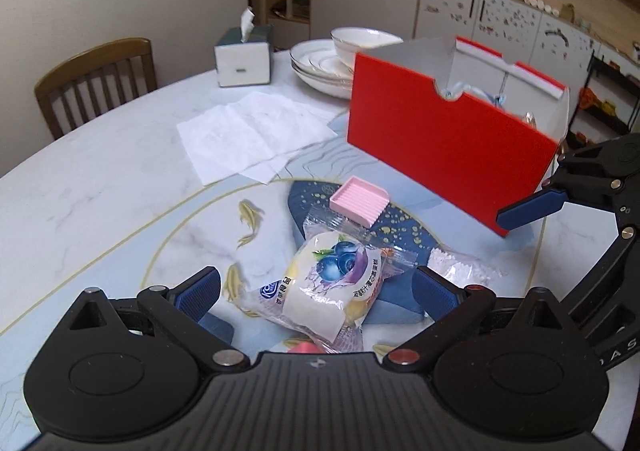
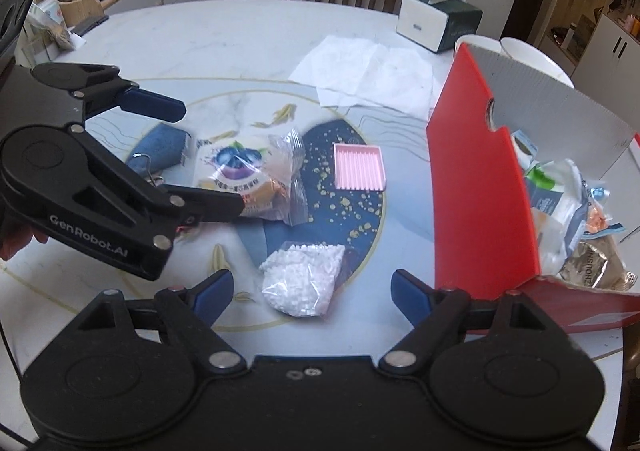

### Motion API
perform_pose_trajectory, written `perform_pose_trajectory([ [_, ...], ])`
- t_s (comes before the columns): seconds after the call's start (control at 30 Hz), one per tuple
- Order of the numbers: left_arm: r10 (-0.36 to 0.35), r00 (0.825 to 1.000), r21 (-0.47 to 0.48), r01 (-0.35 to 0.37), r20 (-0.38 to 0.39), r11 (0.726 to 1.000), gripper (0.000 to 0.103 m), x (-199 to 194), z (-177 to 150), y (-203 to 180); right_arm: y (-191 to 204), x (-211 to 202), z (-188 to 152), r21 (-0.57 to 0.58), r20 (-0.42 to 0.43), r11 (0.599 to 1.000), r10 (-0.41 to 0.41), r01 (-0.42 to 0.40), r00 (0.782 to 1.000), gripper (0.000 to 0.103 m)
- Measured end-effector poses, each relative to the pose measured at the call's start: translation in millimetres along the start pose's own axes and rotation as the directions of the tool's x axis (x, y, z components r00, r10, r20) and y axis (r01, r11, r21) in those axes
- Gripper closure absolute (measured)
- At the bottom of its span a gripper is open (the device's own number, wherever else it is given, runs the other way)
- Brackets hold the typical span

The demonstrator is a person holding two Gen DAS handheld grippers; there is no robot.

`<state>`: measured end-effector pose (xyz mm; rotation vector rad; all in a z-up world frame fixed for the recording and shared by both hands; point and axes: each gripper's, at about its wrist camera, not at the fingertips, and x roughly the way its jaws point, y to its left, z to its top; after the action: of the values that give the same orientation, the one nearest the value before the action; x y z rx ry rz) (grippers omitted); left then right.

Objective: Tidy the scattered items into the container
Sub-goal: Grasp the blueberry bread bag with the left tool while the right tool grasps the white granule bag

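A blueberry pastry packet lies on the table between the wide-apart fingers of my left gripper, which is open, its pads clear of the wrapper. In the right wrist view the left gripper straddles the same packet, beside a denim key pouch. My right gripper is open just above a clear bag of white pellets. A pink ridged tray lies further out. The red container stands at the right and holds several packets.
Unfolded white tissues lie flat behind the items. A tissue box and stacked plates with a bowl sit at the far side. A wooden chair stands by the table edge. One finger of the right gripper reaches in near the container.
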<state>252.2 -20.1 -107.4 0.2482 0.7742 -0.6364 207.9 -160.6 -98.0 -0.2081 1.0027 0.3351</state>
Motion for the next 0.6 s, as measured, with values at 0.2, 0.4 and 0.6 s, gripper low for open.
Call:
perform_pose_trajectory([
  [0.2,-0.009,1.000,0.014,0.009,-0.030,1.000,0.001,18,4,0,-1,12,4,0.004,-0.011,1.000,-0.002,0.002,1.000,0.020],
  [0.4,-0.007,0.999,0.024,0.008,-0.053,1.000,0.001,29,6,-1,0,21,5,-0.006,-0.025,1.000,0.004,-0.005,1.000,0.022],
  [0.6,-0.013,0.998,0.025,0.015,-0.067,1.000,0.001,35,6,-2,-1,27,4,-0.006,-0.033,1.000,0.006,-0.006,0.999,0.029],
])
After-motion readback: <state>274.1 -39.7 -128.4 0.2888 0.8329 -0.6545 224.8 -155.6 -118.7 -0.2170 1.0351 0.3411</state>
